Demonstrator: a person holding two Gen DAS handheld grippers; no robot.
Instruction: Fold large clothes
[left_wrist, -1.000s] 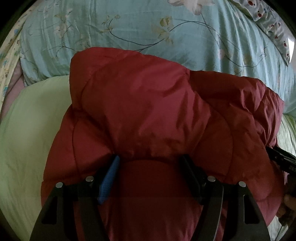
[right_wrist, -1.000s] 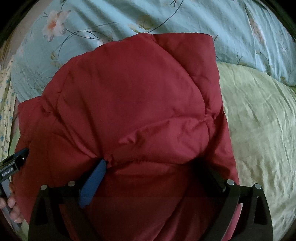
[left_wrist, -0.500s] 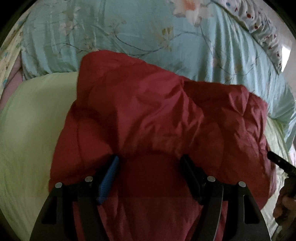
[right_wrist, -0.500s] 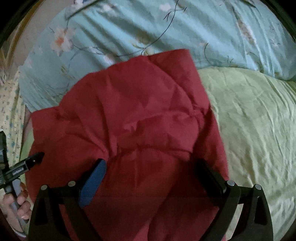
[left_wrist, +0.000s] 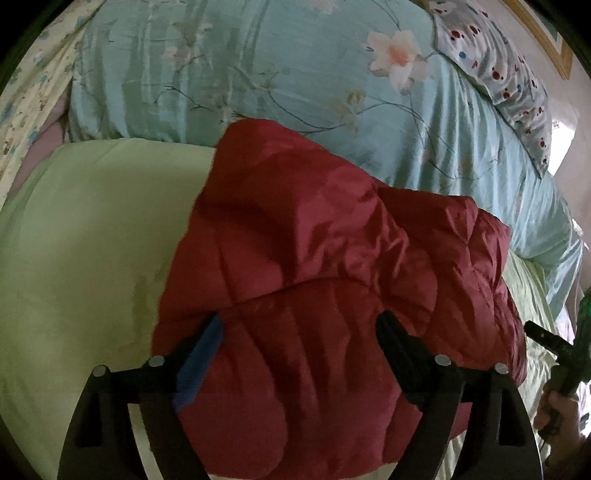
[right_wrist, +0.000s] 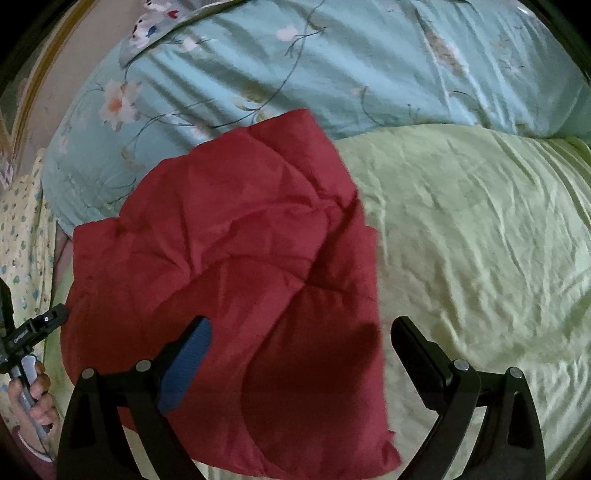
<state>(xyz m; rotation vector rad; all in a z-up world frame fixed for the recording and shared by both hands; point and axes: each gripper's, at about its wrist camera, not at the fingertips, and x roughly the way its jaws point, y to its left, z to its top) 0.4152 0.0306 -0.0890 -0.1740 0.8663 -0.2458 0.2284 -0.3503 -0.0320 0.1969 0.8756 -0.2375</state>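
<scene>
Both sets of jaws stand wide apart and hold nothing. The left gripper (left_wrist: 299, 328) hovers over the near part of the red quilted jacket (left_wrist: 332, 280), its fingers straddling the padding without pinching it, as far as the blurred view shows. The right gripper (right_wrist: 301, 332) hangs over the jacket's right edge, one finger above the cloth and the other above the green sheet (right_wrist: 480, 229).

The jacket lies on that sheet, its far end against the blue flowered quilt (right_wrist: 332, 62). It looks folded into a thick, compact bundle, puffy and creased, with layers stacked and one corner poking out near the right gripper. The folding seems largely done; what is probably left is flattening and squaring the edges.
</scene>
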